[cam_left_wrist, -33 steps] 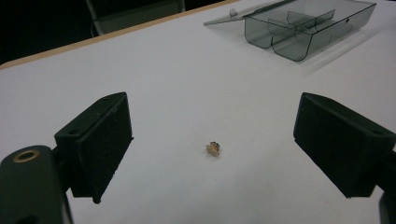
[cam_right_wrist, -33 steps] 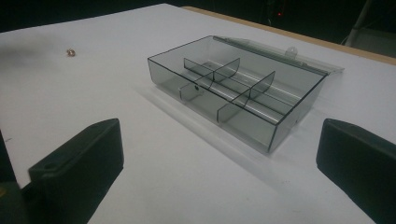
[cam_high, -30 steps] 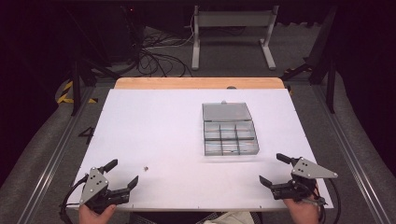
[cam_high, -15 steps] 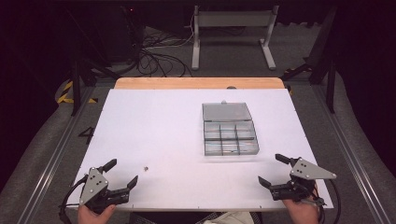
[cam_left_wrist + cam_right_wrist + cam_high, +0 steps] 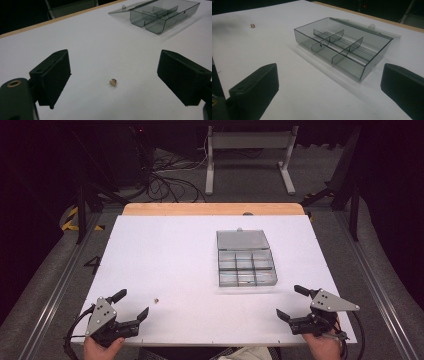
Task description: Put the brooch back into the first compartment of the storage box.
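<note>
The small tan object (image 5: 113, 82) lay alone on the white tabletop (image 5: 165, 255), well short of the grey compartment box (image 5: 246, 264) and off to that box's near left, closer to the person's edge than the box was. It was too small to make out a clear long axis; it read as a crumpled, roundish bit, so no particular approach angle seemed called for. In the left gripper view it sat just ahead of the left hand-held gripper (image 5: 113, 75), almost centred between the two black jaws and a little beyond their tips, so a short push forward and down looked like all the grasp would need. That left hand-held gripper was spread wide and released, holding nothing and touching nothing. In the high view the object (image 5: 156, 300) lay just beyond it (image 5: 131, 305), while the right hand-held gripper (image 5: 290, 302) sat well apart from the object, on the near right side of the box, making the left hand plainly the nearer one. The right hand-held gripper was likewise spread open and empty, its jaws facing the box (image 5: 342, 47), whose lid lay folded back flat and whose compartments looked empty.
</note>
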Available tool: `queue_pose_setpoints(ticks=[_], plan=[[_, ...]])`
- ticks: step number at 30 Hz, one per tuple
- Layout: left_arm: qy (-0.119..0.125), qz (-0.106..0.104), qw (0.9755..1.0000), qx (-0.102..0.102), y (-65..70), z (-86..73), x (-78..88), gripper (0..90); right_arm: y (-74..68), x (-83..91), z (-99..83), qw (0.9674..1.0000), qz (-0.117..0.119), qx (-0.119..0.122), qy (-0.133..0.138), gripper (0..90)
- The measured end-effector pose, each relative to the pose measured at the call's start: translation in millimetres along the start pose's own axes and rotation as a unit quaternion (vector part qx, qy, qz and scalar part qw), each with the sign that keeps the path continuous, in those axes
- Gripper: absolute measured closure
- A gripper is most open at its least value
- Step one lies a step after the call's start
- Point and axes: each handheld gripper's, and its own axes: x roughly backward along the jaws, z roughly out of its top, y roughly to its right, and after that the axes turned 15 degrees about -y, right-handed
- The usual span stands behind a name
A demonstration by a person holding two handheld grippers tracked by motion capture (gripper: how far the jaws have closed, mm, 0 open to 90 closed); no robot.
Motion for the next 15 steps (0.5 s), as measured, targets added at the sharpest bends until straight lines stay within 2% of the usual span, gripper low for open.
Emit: queue_pose_setpoints(ticks=[4,15], plan=[[0.0,-0.014,0.9998,0.011,-0.9,3.8,-1.2,12.2,-0.5,-0.9,0.3,1.0,0.0,0.001,-0.003,2.4],[-0.006,-0.017,0.9998,0.007,-5.6,17.7,-5.9,12.3,-0.7,-2.8,0.7,1.0,0.003,0.0,-0.006,2.5]])
